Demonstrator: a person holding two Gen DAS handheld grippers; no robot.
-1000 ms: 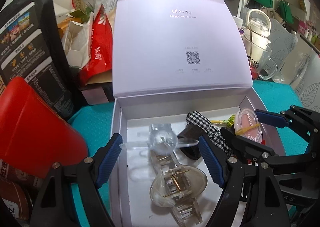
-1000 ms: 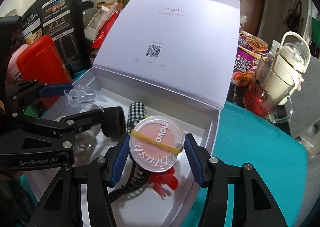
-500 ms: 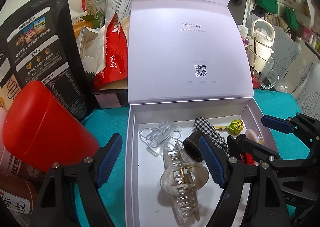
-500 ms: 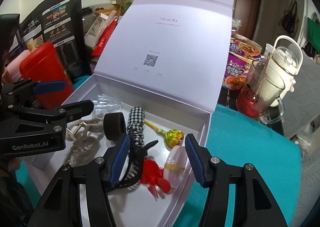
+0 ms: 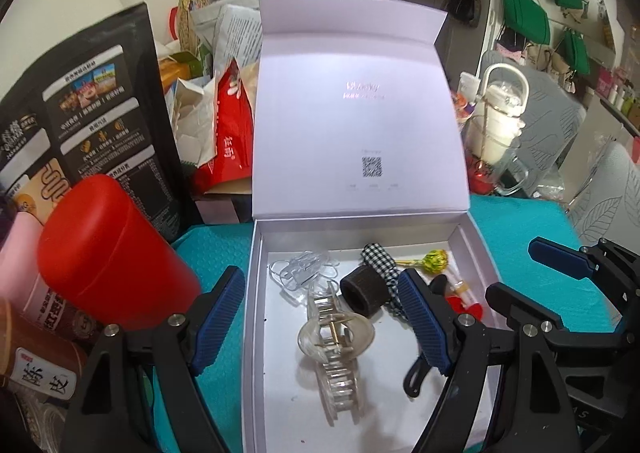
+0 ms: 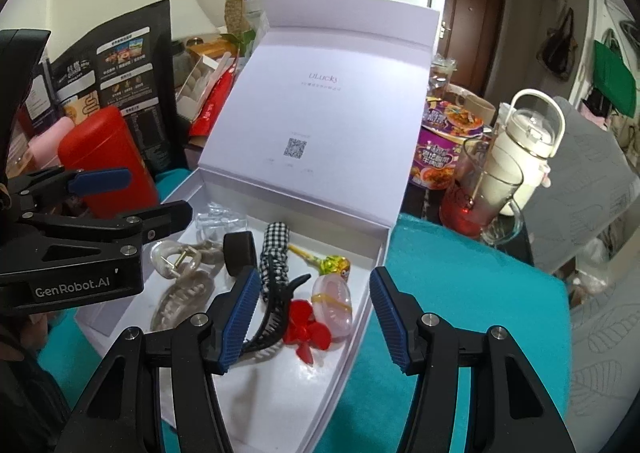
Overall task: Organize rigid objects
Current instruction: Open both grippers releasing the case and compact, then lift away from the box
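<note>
While both the left gripper (image 5: 322,323) and right gripper (image 6: 310,319) are held open and empty, the clear claw clip (image 5: 334,349) is seen lying lengthwise in the box (image 5: 248,333), teeth nearest the camera.

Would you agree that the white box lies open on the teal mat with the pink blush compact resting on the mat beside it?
Not quite. The white box does lie open on the teal mat, but the pink blush compact rests inside the box, by its right wall next to the red clip. The right wrist view shows this.
</note>
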